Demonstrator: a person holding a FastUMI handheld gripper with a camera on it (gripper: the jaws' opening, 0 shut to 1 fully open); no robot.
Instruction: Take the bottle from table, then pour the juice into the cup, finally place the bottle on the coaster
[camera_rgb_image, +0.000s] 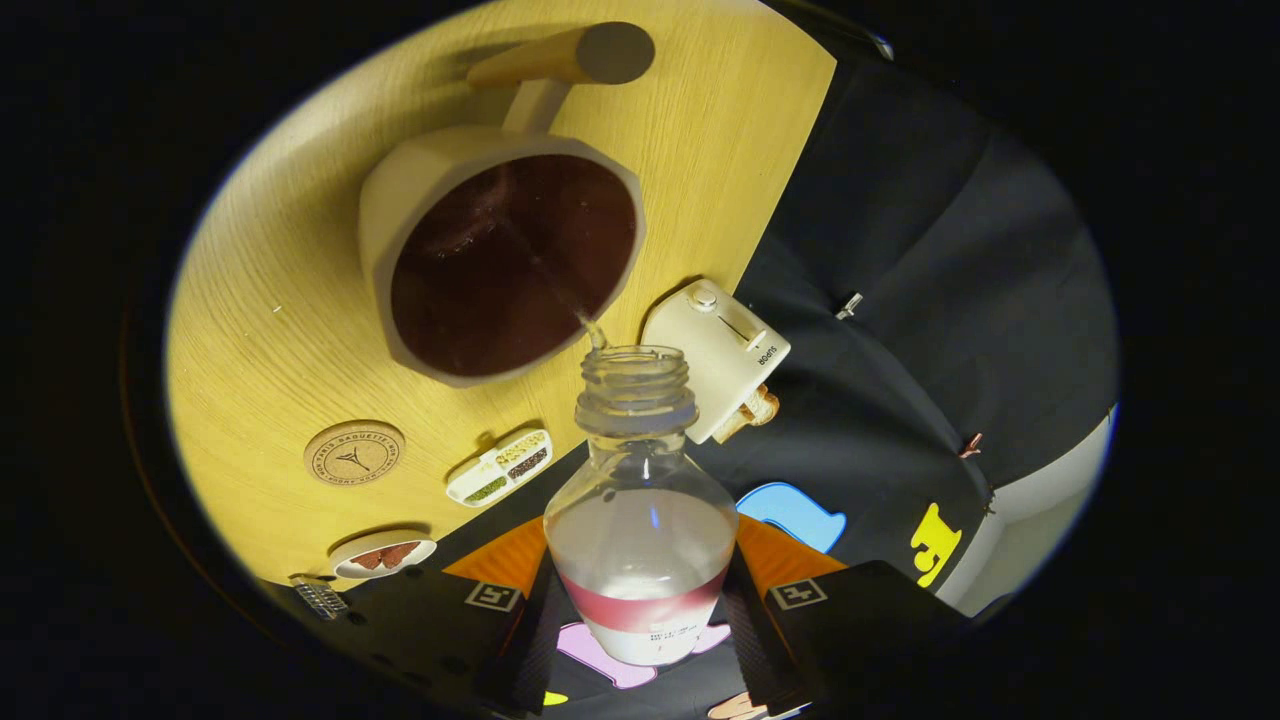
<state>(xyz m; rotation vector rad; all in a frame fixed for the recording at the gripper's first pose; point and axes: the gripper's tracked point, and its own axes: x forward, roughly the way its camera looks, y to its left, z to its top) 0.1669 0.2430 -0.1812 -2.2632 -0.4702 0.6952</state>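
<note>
Warm, fairly bright light falls on the wooden table (260, 300), while the wall side on the right stays dim. The cup (500, 265) casts a soft shadow. Fisheye bending warps the edges; focus stays mostly sharp.

"SUPOR" is printed on the white appliance (718, 355). "PARIS BAGUETTE" is ringed around the round coaster (354, 452). Small print on the bottle (640, 520) (clamped between both gripper (640, 580) fingers) cannot be read.
</note>
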